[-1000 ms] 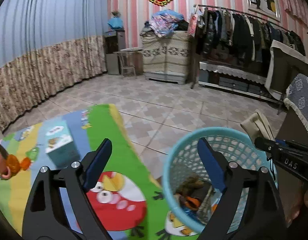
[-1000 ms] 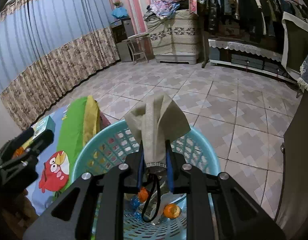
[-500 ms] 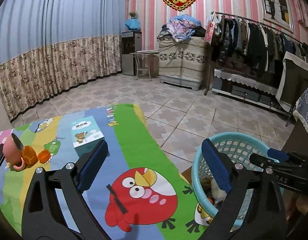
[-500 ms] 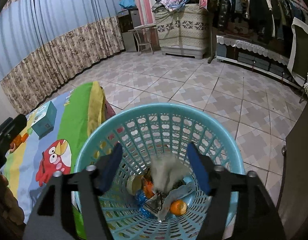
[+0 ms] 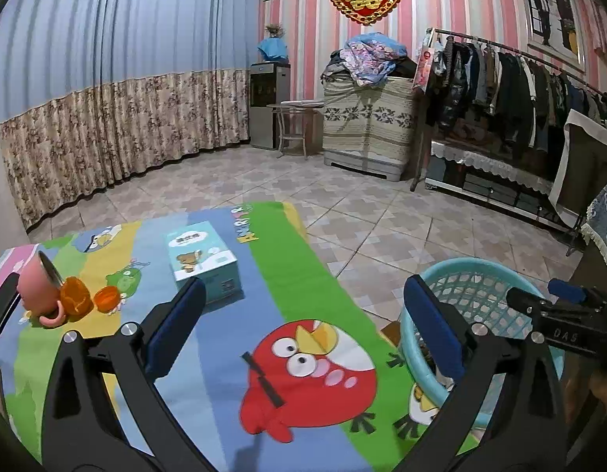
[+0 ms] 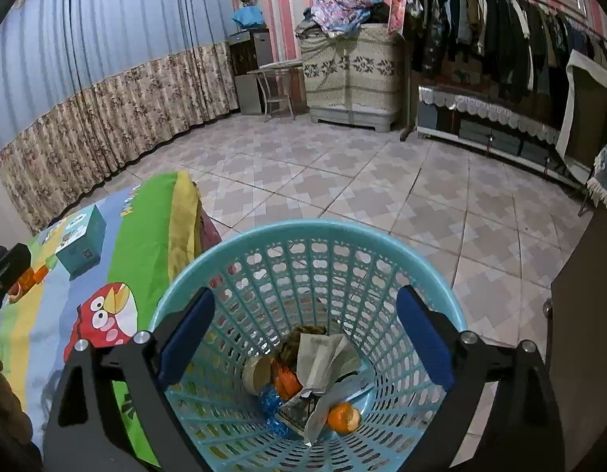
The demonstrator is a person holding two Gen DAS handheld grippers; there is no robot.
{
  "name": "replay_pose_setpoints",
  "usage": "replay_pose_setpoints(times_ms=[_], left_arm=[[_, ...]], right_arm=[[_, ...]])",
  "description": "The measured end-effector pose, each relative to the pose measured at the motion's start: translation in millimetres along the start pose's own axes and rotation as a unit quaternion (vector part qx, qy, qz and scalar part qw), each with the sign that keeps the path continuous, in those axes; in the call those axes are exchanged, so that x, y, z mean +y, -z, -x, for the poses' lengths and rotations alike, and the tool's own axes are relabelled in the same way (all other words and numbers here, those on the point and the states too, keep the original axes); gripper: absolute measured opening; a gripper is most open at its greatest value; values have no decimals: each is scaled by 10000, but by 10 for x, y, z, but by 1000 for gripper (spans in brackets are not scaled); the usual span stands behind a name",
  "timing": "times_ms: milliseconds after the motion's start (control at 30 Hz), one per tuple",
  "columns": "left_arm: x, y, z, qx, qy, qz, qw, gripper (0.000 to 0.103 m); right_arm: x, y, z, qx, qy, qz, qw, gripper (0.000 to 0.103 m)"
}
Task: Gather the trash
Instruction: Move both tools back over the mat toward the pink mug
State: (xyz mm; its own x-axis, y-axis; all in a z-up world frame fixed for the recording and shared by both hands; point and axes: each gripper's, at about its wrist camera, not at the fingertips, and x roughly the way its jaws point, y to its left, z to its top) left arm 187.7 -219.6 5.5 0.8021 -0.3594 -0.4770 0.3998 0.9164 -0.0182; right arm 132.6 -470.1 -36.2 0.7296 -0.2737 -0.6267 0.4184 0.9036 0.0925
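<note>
My right gripper (image 6: 303,306) hangs over the light blue mesh basket (image 6: 303,228), its jaws opening with nothing between them. A crumpled beige cloth (image 6: 323,358) lies at the basket's bottom among an orange peel (image 6: 343,417), a blue wrapper (image 6: 270,401) and other scraps. My left gripper (image 5: 305,295) hovers above the cartoon-bird tablecloth (image 5: 303,362), its jaws also opening and empty. Ahead to its left, two orange peel pieces (image 5: 77,301) lie against a tipped pink cup (image 5: 37,289). The basket (image 5: 480,267) stands just right of the table.
A teal tissue box (image 5: 203,259) sits on the tablecloth beyond the left gripper. A black phone (image 5: 4,306) lies at the table's left edge. Dark furniture (image 6: 587,314) stands right of the basket. Tiled floor (image 6: 343,181) stretches to a clothes rack (image 5: 520,90) and curtains.
The right gripper opened and the beige cloth dropped from it into the basket. The left gripper swung left, from over the basket to above the tablecloth, and widened.
</note>
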Motion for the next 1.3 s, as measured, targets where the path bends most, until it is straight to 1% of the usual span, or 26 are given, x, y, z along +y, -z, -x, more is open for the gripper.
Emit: replay_pose_setpoints(times_ms=[167,300,400,500,633,700,767,833,933,1067,1133,1233,1300], left_arm=[[203,24,46,15,-65,113,9999,97],[382,78,75,46,-156,187,9997,97],[528,132,89,119,-206,278,9993,97],[699,202,113,201,-270,360,9988,97],[941,313,149,278,-512,257,9980,97],[1108,362,159,324,-672,204,9970,97],[1259,391,155,378,-784,207,9960,97],[1455,417,153,422,-947,265,9943,97],[1763,422,129,489,-1142,404,9914,97],[2142,384,101,505,-1281,522,9891,97],[2275,353,87,493,-1353,545,9881,97],[2439,323,73,429,-1524,530,9860,97],[2592,340,86,355,-1574,692,9845,97]], right_arm=[[138,-19,43,-131,64,142,9998,92],[286,-26,106,-265,-55,155,9995,92],[464,-5,131,-316,-166,256,9990,95],[706,19,152,-386,-139,534,9977,98],[1016,59,135,-377,-216,784,9960,98],[1187,96,92,-288,-323,911,9949,98],[1362,145,56,-235,-331,1102,9931,98],[1507,208,41,-239,-374,1250,9912,98],[1671,256,40,-203,-508,1273,9904,98],[1851,304,56,-212,-675,1347,9884,99],[1931,322,45,-179,-679,1466,9867,99],[2061,357,62,-249,-712,1523,9855,99],[2181,359,19,-48,-754,1570,9847,99]])
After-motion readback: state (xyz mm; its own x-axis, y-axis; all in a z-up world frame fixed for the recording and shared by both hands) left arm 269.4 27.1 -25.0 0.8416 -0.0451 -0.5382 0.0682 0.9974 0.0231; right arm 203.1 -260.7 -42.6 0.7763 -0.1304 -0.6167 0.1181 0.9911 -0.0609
